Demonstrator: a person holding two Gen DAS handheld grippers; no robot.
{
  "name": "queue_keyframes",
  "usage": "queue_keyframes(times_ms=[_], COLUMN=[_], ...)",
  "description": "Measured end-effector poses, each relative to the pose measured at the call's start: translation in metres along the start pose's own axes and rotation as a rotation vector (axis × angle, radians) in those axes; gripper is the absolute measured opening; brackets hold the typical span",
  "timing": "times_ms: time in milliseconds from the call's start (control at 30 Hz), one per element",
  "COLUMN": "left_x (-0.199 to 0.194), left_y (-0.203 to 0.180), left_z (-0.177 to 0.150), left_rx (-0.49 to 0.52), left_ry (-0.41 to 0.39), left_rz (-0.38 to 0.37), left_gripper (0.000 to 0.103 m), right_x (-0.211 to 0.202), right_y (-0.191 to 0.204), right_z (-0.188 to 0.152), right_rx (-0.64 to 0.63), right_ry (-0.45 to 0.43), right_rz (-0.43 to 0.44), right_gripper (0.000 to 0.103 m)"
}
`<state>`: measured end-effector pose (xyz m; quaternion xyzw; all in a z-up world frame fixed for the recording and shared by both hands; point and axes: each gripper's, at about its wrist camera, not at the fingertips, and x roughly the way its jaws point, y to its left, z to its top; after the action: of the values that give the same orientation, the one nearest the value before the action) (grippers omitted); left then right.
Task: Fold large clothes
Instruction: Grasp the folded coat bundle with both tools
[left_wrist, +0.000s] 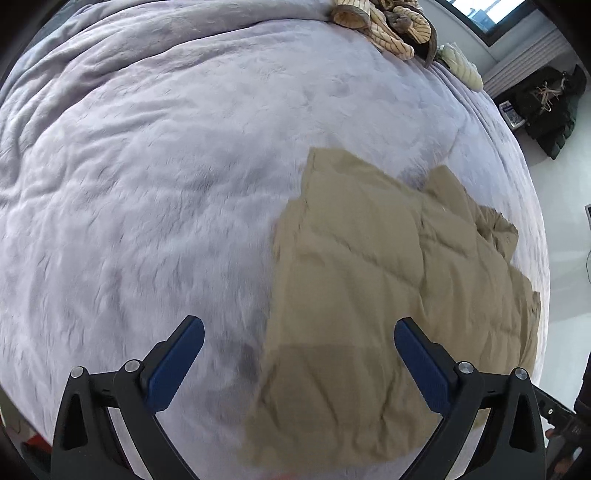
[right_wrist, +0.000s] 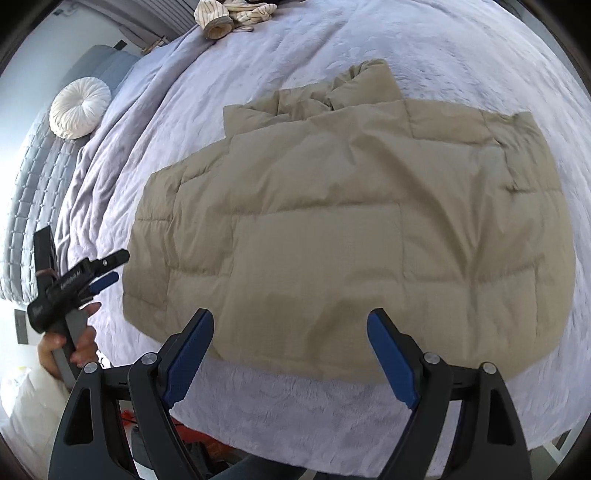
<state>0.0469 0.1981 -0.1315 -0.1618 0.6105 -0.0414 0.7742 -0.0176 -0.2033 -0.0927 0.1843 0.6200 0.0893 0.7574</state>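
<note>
Jacket (right_wrist: 332, 221), tan and quilted, lies flat near the bed's (right_wrist: 332, 398) front edge: judged light, puffy, soft and slippery. Best taken at hem corners or seams. Left gripper (left_wrist: 299, 332) and right gripper (right_wrist: 290, 325) hover spread, empty.

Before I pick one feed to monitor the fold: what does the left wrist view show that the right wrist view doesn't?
Only the left wrist view: dark bags on the floor by a window. Only the right wrist view: a round white cushion, the whole jacket outline, and the left hand-held gripper seen from outside. Both share the tan puffer jacket on the lilac blanket and striped clothes at the far edge.
</note>
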Motion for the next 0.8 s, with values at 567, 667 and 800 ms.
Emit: queue_keyframes(times_ms=[567, 667, 800], left_x=[0.092, 0.110, 0.120], left_y=[0.024, 0.016, 0.002], left_z=[0.041, 0.038, 0.037], left_rx=[0.030, 0.047, 0.094], left_ry=[0.243, 0.293, 0.332], left_rz=[-0.427, -0.475, -0.516], left_gripper=[0.103, 0.103, 0.098], right_x=[0.032, 0.049, 0.074], right_y=[-0.003, -0.004, -0.011], right_z=[0.066, 0.079, 0.090], right_rx=[-0.022, -0.032, 0.009], right_ry=[-0.149, -0.154, -0.152], right_rz=[-0.014, -0.011, 0.000], right_gripper=[0.022, 0.022, 0.021])
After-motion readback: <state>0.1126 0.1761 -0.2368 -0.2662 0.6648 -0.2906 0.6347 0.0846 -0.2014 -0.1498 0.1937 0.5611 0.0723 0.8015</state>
